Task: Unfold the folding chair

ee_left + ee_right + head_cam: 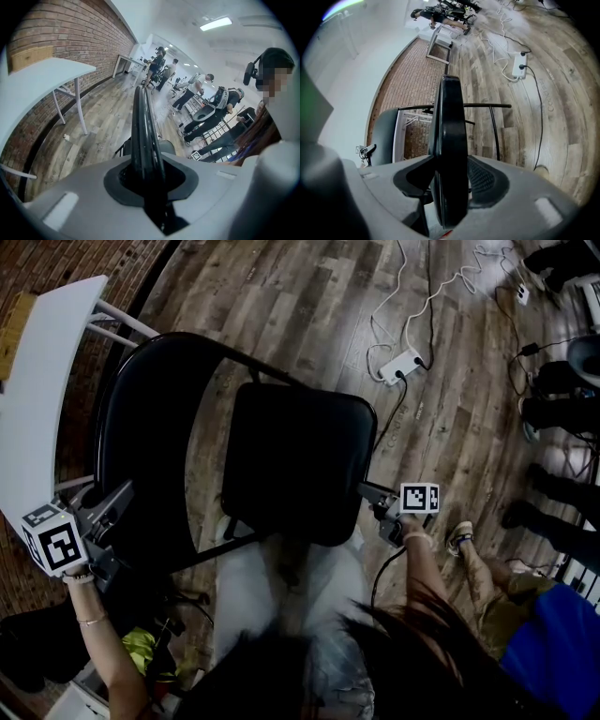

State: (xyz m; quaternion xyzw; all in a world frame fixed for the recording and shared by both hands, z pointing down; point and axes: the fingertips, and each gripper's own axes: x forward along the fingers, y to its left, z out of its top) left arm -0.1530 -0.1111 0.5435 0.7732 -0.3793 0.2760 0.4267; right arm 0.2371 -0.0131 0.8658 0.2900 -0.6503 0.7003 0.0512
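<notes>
The black folding chair stands below me in the head view, its padded seat (295,460) in the middle and its curved backrest (141,427) to the left. My left gripper (117,498) is at the lower left, shut on the backrest's edge, which rises as a thin black rim (142,131) between its jaws in the left gripper view. My right gripper (367,491) is shut on the seat's right edge. In the right gripper view that thick black edge (450,136) fills the gap between the pads, with the chair's thin frame bar (487,106) beyond it.
A white table (42,381) stands along the brick wall (56,263) left of the chair. A white power strip (401,364) with cables lies on the wood floor beyond the seat. Several people's feet (553,409) are at the right edge. People (197,89) stand farther down the room.
</notes>
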